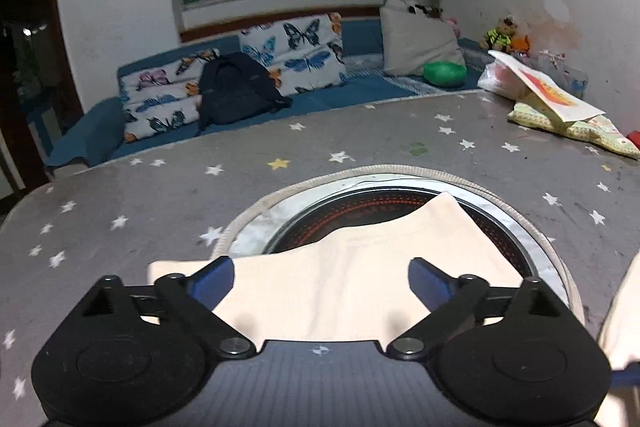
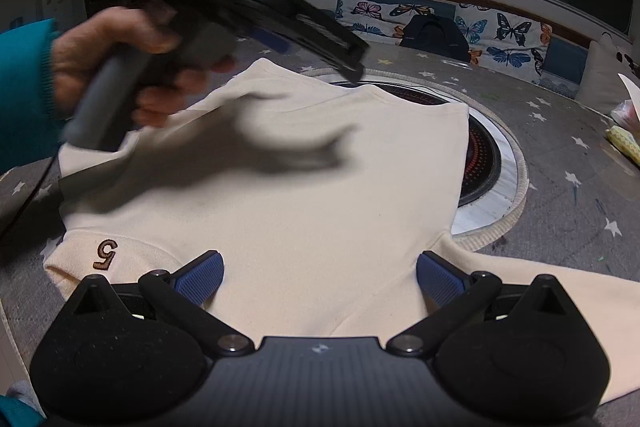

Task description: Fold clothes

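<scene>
Cream sweatshirt (image 2: 304, 195) spread flat on a grey star-printed table cover (image 2: 560, 155), far edge draped over part of a round black heater plate (image 2: 482, 163) set in a white ring at the table's centre; a brown embroidered "5" (image 2: 105, 254) near the garment's left edge in the right wrist view. Left gripper (image 1: 320, 277) held above the sweatshirt's near portion, jaws spread wide, blue pads clear of the fabric, nothing pinched between them. Same tool seen blurred in the right wrist view, gripped by a hand (image 2: 120, 67) in a teal sleeve (image 2: 24, 83), dark shadow cast across the cloth beneath. Right gripper (image 2: 320, 281) low over the near part of the sweatshirt, jaws likewise apart, cloth lying between the pads but not squeezed. Beyond the table: blue sofa with butterfly cushions (image 1: 296, 55), black backpack (image 1: 236, 87), plain grey pillow (image 1: 416, 39), green bowl-shaped object (image 1: 445, 73). Folded patterned cloth (image 1: 576, 129) and a paper on the table's far right corner.
</scene>
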`<state>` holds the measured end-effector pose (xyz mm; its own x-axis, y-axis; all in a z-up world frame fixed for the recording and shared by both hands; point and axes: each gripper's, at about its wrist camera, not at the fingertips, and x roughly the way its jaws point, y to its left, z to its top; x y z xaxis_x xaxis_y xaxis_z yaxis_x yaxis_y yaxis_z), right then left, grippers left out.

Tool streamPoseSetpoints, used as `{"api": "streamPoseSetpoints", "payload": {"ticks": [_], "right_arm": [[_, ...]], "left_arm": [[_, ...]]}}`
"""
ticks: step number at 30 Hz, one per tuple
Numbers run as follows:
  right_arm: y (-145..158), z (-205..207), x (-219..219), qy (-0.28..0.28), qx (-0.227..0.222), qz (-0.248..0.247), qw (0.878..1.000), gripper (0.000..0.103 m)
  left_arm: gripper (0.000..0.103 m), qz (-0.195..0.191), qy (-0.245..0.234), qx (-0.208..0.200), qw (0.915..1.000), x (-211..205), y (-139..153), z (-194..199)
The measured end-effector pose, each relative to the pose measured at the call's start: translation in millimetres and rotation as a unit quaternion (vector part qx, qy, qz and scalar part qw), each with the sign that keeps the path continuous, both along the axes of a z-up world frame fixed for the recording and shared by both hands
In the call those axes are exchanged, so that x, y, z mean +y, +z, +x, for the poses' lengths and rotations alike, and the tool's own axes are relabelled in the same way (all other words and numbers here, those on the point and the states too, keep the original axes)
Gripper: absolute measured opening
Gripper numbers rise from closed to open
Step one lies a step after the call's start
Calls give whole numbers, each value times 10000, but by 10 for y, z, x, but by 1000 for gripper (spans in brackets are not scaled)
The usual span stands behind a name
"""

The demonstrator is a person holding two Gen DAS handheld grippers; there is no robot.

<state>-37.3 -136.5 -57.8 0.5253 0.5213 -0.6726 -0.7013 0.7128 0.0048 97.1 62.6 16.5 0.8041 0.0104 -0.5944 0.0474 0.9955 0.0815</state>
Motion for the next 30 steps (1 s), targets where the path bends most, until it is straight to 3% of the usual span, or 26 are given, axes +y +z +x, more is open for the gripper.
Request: {"api": "streamPoseSetpoints", "payload": {"ticks": [1,10,18,25,30], "right_arm": [[-1,0,-1,1,0,1,10000,103],[11,-21,-8,-59,-9,50,10000,103],[83,-17,-68,-400,62,247,9989,103],[172,-81,-191,-665,19,205,9976,103],[164,-114,-357,-875,92,218,9959,96]], "left_arm": [[103,3,21,-21,10000,8,21,-69],[103,-284,282,-85,9992,276,228,-649],[103,-439,695,-97,9966,507,211,-1173],[103,-85,764,7,9970,438,70,-1507],[103,-97,574,112,9982,266,-26,-1620]]}}
